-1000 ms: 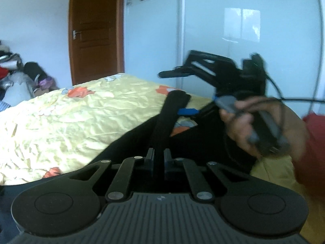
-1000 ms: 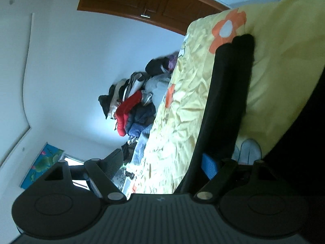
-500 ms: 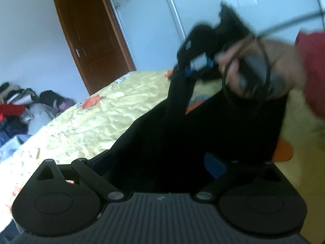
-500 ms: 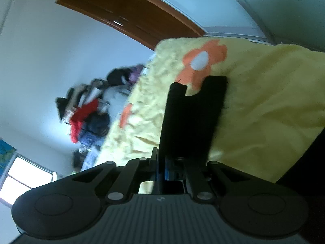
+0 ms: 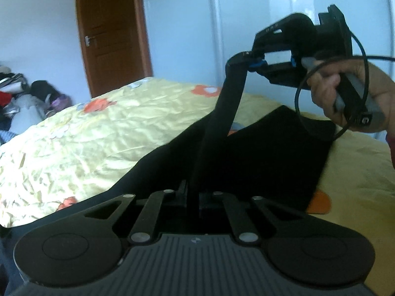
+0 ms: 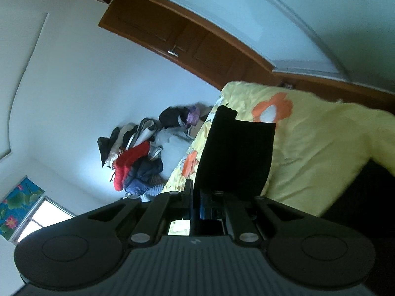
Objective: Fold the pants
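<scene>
While both of your grippers, the left gripper (image 5: 193, 197) and the right gripper (image 5: 249, 65), are clenched on the black pants (image 5: 246, 153), the stretched strip between these 2 runs up and away over the bed (image 5: 98, 128), with the rest lying below.

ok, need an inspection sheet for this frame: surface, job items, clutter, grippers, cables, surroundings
surface: bed with a wrinkled yellow bedspread, orange flower prints.
job's things: black pants partly spread on the bedspread, one strip of them lifted taut between the two grippers.
clutter: pile of clothes beyond the bed's far end, by the wall.
grippers: left gripper shut on the pants; right gripper shut on the pants' raised end, held in a hand.
cables: black cable looping from the right gripper past the hand.
surroundings: brown wooden door, white wardrobe panels, white walls, window in the right wrist view.
</scene>
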